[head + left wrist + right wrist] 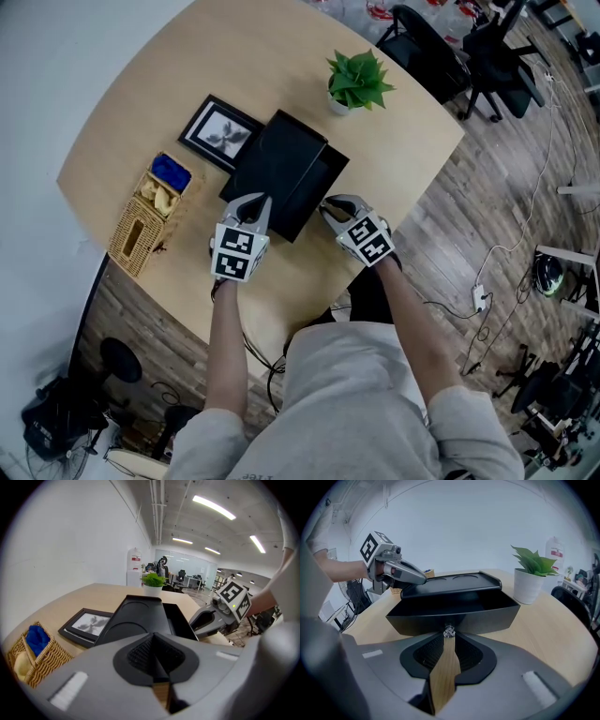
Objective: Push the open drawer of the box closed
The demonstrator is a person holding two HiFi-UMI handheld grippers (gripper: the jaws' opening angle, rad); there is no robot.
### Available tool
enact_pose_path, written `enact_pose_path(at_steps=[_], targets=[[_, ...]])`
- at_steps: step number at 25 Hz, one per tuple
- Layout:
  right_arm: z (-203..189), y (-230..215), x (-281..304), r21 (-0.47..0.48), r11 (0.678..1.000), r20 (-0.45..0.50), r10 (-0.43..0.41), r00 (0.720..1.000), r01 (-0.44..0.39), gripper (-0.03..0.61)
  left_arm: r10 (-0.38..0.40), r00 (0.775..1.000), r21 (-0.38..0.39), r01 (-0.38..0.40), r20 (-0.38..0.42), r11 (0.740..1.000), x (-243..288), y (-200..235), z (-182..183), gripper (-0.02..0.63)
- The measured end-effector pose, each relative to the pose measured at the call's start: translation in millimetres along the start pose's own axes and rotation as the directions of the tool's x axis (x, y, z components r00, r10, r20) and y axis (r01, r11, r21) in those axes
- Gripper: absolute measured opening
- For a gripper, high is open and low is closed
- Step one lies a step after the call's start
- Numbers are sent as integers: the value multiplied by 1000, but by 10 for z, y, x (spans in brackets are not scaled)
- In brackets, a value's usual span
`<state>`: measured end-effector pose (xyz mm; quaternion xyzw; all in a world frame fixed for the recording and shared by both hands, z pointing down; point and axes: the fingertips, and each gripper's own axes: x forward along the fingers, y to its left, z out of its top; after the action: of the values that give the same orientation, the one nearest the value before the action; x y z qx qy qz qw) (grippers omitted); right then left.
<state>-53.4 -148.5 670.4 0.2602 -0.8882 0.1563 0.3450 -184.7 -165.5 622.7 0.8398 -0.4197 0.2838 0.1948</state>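
- Head view: a round pale wooden table (pixel 131 103) in an open office, with plank flooring and chairs beyond it. A matt black rectangular box (pixel 281 155) sits mid-table. Its black open-topped drawer (pixel 321 180) is pulled out toward the person.
- Around the box, all apart from it: a black-framed picture (pixel 220 131), a woven wicker basket (pixel 141 225) and a small green potted plant (pixel 358 82).
- Same view: the left gripper (pixel 258 202) is at the box's near left side and the right gripper (pixel 328 206) is at the drawer front.
- Left gripper view: the jaws are drawn together with nothing between them. The tips are at the box's flank; touching or just short of it, I cannot tell.
- Right gripper view: the jaws are narrow, pinched on the small silvery knob (pixel 449 632) at the middle of the drawer's front panel. The drawer is well out.
- Judgement: this is the start of the push, with the drawer far from closed.
- Next move probably calls for a straight shove along the drawer's run, driven by the right gripper. The left gripper would brace the box so it does not slide back across the table.
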Motion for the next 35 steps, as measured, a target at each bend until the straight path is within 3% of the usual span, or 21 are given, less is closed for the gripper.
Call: enact_pose_path(at_steps=[35], targets=[[309, 23, 304, -6, 1000, 16, 5, 1000, -5, 72, -17, 999, -10, 17, 39, 1000, -49, -39, 99, 52]])
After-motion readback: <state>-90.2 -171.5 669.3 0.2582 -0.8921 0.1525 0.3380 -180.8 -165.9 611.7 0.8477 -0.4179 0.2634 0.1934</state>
